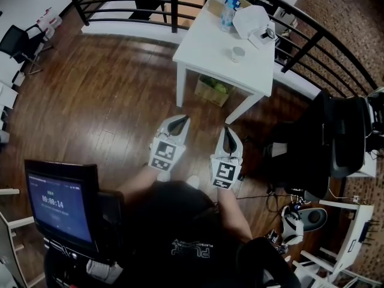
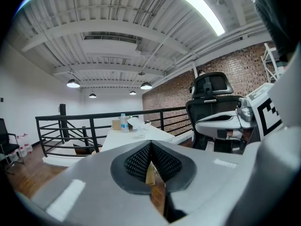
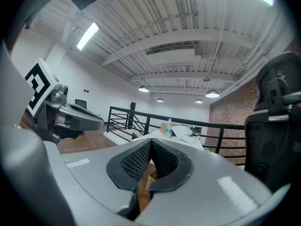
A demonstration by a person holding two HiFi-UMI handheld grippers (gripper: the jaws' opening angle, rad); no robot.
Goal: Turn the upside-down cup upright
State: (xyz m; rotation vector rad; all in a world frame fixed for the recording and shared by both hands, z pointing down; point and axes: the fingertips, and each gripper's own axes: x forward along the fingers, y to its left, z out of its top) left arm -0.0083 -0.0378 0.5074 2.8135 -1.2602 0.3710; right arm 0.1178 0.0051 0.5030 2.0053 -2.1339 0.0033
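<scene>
Fingers of left gripper and right gripper meet tip to tip, holding nothing; cup stands on white table, well apart from both; too small to tell its orientation; bottle stands behind it.
</scene>
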